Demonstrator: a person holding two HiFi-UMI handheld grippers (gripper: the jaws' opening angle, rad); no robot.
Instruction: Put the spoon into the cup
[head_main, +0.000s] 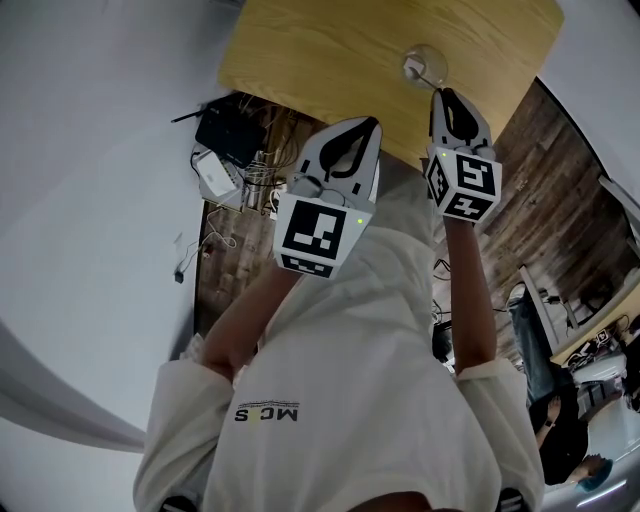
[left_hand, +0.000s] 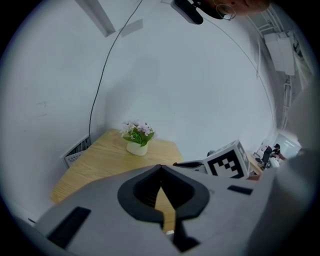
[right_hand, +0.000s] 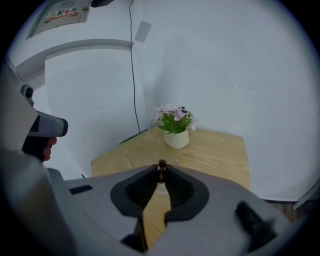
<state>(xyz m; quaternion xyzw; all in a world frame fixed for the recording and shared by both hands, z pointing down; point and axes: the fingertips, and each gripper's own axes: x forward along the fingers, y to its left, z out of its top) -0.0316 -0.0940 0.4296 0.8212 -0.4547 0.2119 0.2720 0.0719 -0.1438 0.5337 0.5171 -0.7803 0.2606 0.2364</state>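
A clear glass cup (head_main: 426, 66) stands on the light wooden table (head_main: 330, 50) near its front edge. My right gripper (head_main: 440, 93) reaches to the cup's near side. In the right gripper view its jaws are shut on a thin spoon handle with a dark brown knob (right_hand: 162, 166) that sticks up between the tips. The rest of the spoon is hidden behind the jaws. My left gripper (head_main: 374, 121) hangs over the table's front edge, left of the cup, and is shut with nothing in it (left_hand: 160, 168).
A white pot of pink flowers (right_hand: 176, 129) (left_hand: 137, 138) stands at the far side of the table by the white wall. Below the table's left edge, a black box (head_main: 228, 135), a white power strip (head_main: 214, 172) and cables lie on the wooden floor.
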